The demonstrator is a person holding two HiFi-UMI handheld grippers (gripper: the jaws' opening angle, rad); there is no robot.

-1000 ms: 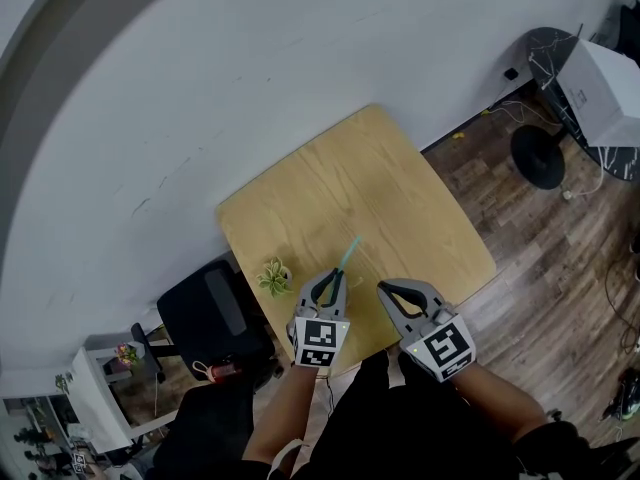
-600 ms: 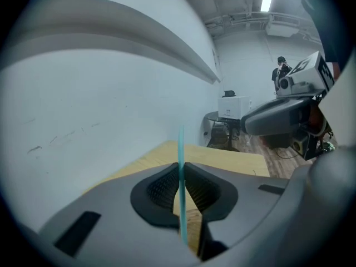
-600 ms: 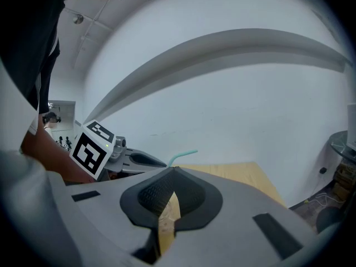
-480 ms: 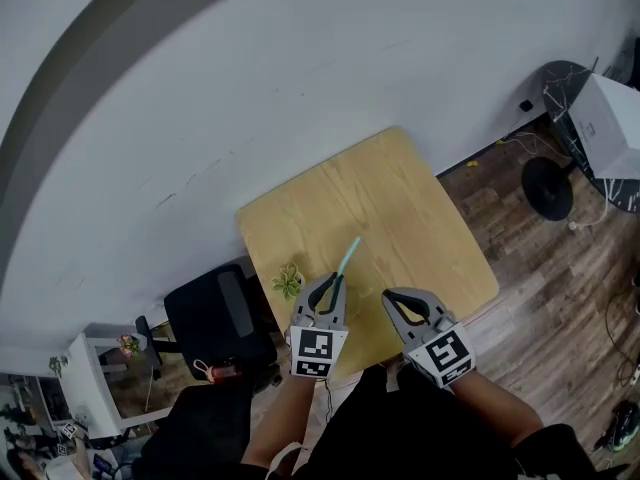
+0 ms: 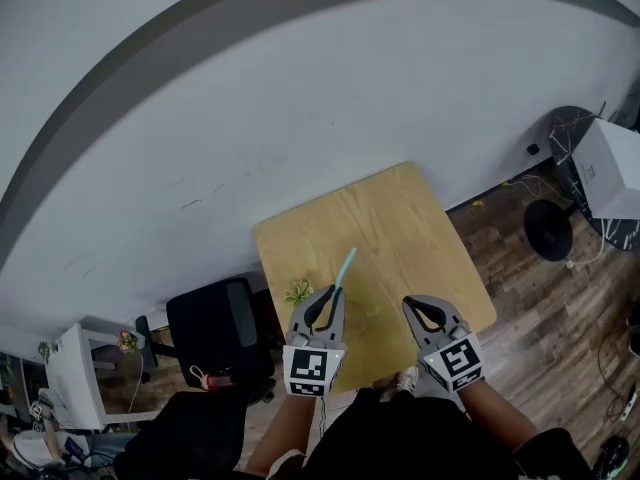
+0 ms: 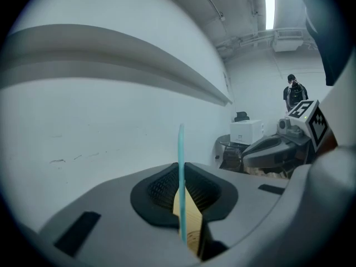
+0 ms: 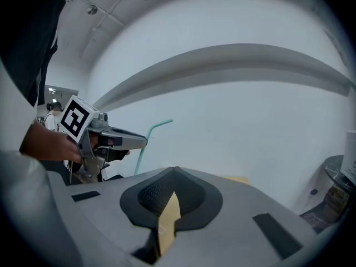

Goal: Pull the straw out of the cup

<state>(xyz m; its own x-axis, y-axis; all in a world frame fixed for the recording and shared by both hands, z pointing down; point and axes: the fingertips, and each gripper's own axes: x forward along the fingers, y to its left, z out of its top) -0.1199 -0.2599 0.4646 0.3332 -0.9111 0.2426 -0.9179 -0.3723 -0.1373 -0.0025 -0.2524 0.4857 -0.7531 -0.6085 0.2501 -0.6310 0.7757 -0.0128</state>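
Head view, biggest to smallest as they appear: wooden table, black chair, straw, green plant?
1. wooden table
2. black chair
3. straw and green plant: too alike to rank; the straw is longer but thinner.

white wall [image 5: 300,88] behind a light wooden table [image 5: 400,218], dark plank floor [image 5: 545,308], black chair [image 5: 210,320] at left.

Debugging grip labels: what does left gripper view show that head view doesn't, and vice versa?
Only left gripper view: a close look at the left gripper's jaws shut on the straw, and a person far off. Only head view: a small plant, a black chair, the plank floor. Both: the straw and the right gripper.
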